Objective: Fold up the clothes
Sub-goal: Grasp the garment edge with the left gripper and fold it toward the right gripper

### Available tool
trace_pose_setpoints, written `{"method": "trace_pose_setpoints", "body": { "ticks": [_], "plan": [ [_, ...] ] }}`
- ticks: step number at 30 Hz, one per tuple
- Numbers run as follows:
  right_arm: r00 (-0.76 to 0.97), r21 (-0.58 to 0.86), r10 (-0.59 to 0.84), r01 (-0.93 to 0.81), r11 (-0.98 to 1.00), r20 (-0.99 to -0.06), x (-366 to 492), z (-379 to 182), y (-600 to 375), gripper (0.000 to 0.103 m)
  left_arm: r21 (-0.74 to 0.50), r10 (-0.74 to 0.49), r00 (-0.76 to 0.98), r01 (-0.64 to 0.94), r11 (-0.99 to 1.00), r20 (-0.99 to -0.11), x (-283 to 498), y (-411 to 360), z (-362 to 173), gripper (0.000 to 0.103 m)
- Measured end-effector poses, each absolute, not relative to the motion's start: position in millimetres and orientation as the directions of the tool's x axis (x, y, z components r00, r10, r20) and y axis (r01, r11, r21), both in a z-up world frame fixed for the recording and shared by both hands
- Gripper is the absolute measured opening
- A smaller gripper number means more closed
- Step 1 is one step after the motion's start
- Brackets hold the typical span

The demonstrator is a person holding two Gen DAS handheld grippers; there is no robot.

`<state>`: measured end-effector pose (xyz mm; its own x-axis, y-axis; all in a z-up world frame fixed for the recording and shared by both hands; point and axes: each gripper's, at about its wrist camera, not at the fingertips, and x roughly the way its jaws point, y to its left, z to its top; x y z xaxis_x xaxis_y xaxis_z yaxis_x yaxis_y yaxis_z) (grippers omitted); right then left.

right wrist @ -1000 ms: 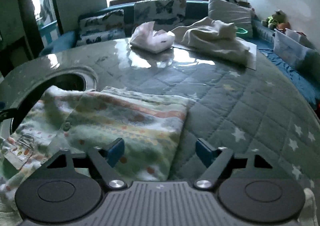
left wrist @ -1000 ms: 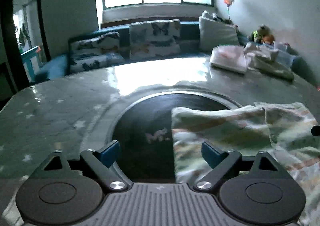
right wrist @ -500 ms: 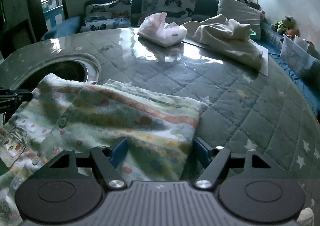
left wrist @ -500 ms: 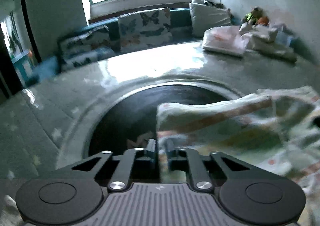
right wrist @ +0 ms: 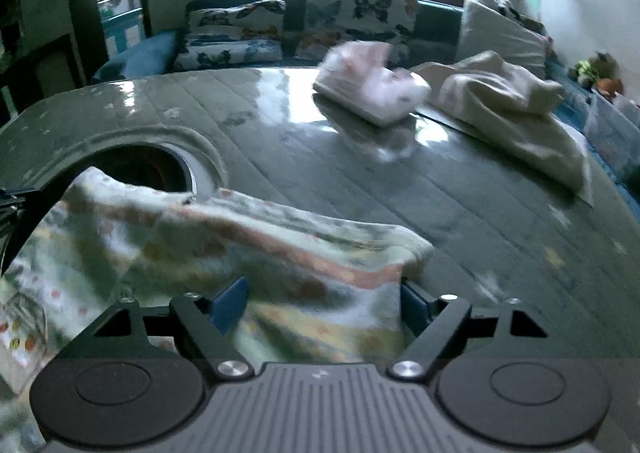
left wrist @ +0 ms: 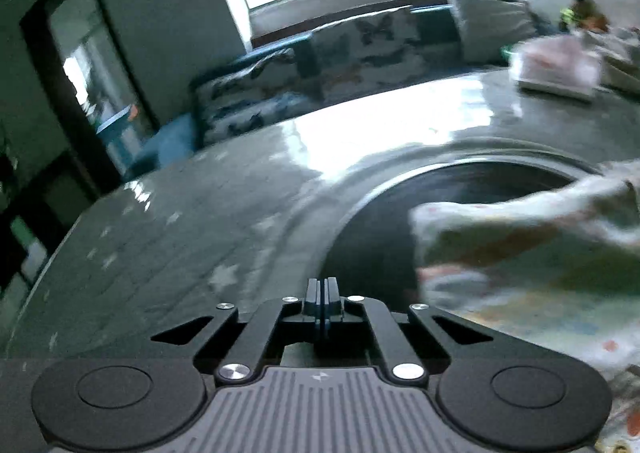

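The table (right wrist: 500,213), under a quilted grey-green cover with pale stars, curves away at its left edge in the left view and drops off at the right toward a blue sofa edge in the right view; wide bare cover lies to the right of the garment and across the far middle. A dark round well (left wrist: 400,221) with a raised pale rim is sunk into the table, near the left side in the right view. At the far side lie a pink bundle (right wrist: 372,89) and, just right of it, a rumpled cream cloth (right wrist: 512,113), both well apart from the garment. Behind the table stand butterfly cushions (right wrist: 352,21) and a white pillow (right wrist: 500,33) under a bright window; a dark doorway opens far left. The garment (right wrist: 280,265), pale green with orange and yellow bands and small prints, lies near, its left part draped over the well's rim and its far edge lifted in a blurred fold. The right gripper (right wrist: 324,301) stands wide, its blue pads on either side of the garment's right corner, cloth filling the gap between them. The left gripper (left wrist: 322,293) is pressed closed, pads together with no cloth seen between them; in the left view the garment (left wrist: 540,253) lies to its right, blurred, apart from the fingertips.
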<state>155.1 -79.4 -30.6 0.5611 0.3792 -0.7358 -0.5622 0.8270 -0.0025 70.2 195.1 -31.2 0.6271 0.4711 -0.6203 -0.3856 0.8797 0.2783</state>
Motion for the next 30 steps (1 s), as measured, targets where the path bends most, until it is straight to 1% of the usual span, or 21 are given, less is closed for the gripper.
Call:
{"method": "trace_pose_setpoints", "body": {
  "ticks": [4,5,8,10,15,17,22,24,26,28,30],
  "plan": [
    [0.556,-0.01,0.4,-0.593,0.805,-0.729,165,-33,-53,0.082,0.22,0.456,0.62,-0.42,0.88,-0.638,65,215,-25,0.003],
    [0.558,-0.021,0.4,-0.601,0.799,-0.727,167,-34,-46,0.083,0.204,0.445,0.625,-0.42,0.884,-0.642,63,216,-23,0.006],
    [0.564,-0.055,0.404,-0.627,0.777,-0.72,172,-37,-26,0.084,0.171,0.412,0.653,-0.401,0.9,-0.635,60,210,-15,0.007],
    [0.565,-0.072,0.408,-0.643,0.763,-0.717,176,-38,-16,0.084,0.137,0.355,0.693,-0.351,0.926,-0.628,59,196,-7,0.008],
    [0.572,-0.093,0.403,-0.649,0.756,-0.715,181,-31,-10,0.083,0.037,0.153,0.759,-0.168,0.985,-0.633,67,160,0,0.011],
    [0.577,-0.091,0.407,-0.646,0.758,-0.708,178,-26,-14,0.083,0.01,0.108,0.762,-0.131,0.991,-0.638,77,151,-3,0.011],
    [0.601,-0.133,0.422,-0.666,0.734,-0.679,161,-14,-21,0.083,0.033,0.099,0.752,-0.102,0.994,-0.652,107,137,-15,0.011],
    [0.611,-0.156,0.434,-0.678,0.718,-0.662,155,-9,-18,0.083,0.063,0.129,0.733,-0.118,0.991,-0.668,118,137,-23,0.011],
    [0.618,-0.168,0.451,-0.69,0.704,-0.645,150,-4,-16,0.084,0.08,0.153,0.744,-0.133,0.988,-0.65,122,140,-26,0.012],
    [0.575,-0.117,0.478,-0.712,0.693,-0.664,152,-3,-13,0.084,0.074,0.166,0.741,-0.156,0.985,-0.65,126,146,-26,0.012],
    [0.539,-0.102,0.478,-0.73,0.676,-0.694,155,-12,-5,0.083,0.063,0.172,0.739,-0.173,0.983,-0.651,131,151,-26,0.016]
  ]
}}
